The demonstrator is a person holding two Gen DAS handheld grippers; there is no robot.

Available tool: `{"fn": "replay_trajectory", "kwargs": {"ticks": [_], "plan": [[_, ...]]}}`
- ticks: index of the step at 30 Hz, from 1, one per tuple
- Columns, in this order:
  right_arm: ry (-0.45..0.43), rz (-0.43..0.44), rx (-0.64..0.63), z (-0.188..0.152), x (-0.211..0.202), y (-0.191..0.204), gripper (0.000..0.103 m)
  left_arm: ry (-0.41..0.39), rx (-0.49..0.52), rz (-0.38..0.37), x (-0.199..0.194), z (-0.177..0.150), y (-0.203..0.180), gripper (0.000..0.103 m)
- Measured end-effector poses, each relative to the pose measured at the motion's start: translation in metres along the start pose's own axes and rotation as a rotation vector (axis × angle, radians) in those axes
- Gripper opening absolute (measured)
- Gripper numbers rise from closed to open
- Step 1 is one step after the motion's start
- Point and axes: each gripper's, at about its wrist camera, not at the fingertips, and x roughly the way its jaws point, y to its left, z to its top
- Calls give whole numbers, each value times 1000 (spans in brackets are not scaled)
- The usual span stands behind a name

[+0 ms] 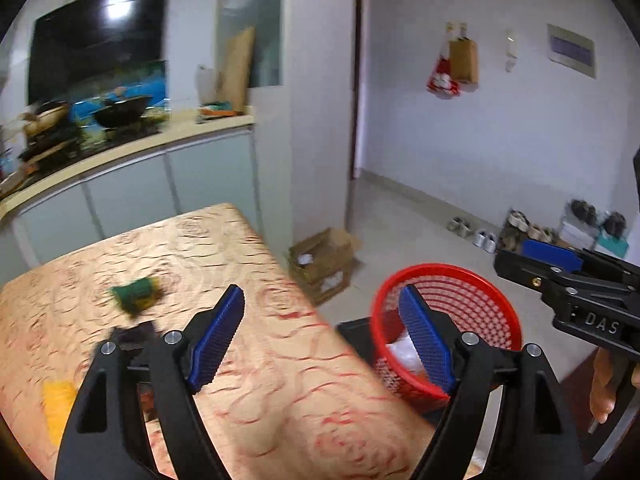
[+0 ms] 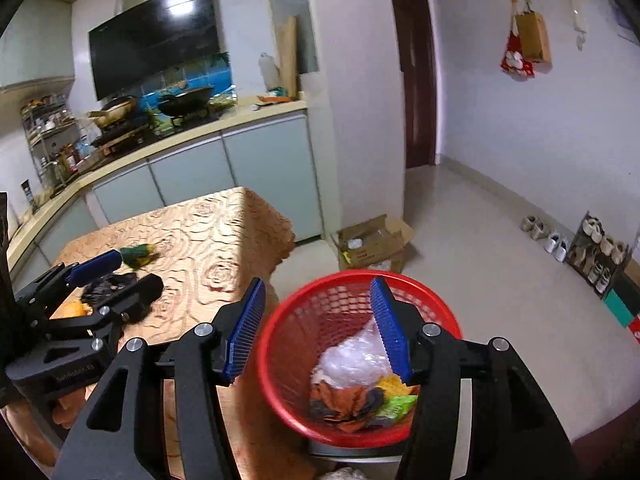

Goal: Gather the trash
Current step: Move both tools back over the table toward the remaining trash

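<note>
A red mesh basket [image 2: 352, 300] stands just off the table's right edge and holds clear plastic, orange, green and dark scraps. My right gripper [image 2: 318, 320] hangs open over it with nothing between its fingers. It also shows at the right of the left wrist view as right gripper [image 1: 512, 255]. My left gripper [image 1: 320, 320] is open and empty over the table's right edge, beside the basket [image 1: 444, 312]. On the gold patterned tablecloth [image 1: 248, 360] lie a green wrapper [image 1: 134, 294], a black crumpled scrap [image 1: 136, 336] and a yellow piece [image 1: 58, 404].
An open cardboard box [image 2: 372, 246] sits on the floor past the table's corner. A kitchen counter [image 2: 192, 136] with pans runs behind the table. Shoes and a rack [image 2: 592, 252] line the right wall. A hand [image 1: 604, 388] holds the right tool.
</note>
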Motion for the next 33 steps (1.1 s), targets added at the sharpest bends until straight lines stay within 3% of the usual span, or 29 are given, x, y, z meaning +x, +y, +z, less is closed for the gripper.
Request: {"fn": "replay_trajectory", "kwargs": {"ticks": [4, 9, 13, 17, 19, 22, 33], "plan": [[-8, 41, -29, 2, -2, 25, 53, -18, -49, 84, -20, -5, 30, 78], [-2, 93, -72, 2, -1, 58, 53, -20, -100, 246, -47, -19, 73, 79], [2, 129, -98, 2, 0, 79, 54, 8, -158, 372, -62, -34, 115, 79], [0, 145, -108, 1, 1, 93, 62, 54, -221, 478, -70, -52, 160, 79], [2, 151, -112, 1, 2, 98, 62, 69, -250, 494, -75, -61, 175, 79], [13, 162, -125, 0, 6, 108, 62, 100, -281, 450, -75, -74, 197, 79], [41, 192, -180, -2, 16, 142, 62, 219, -290, 463, -46, -99, 226, 79]]}}
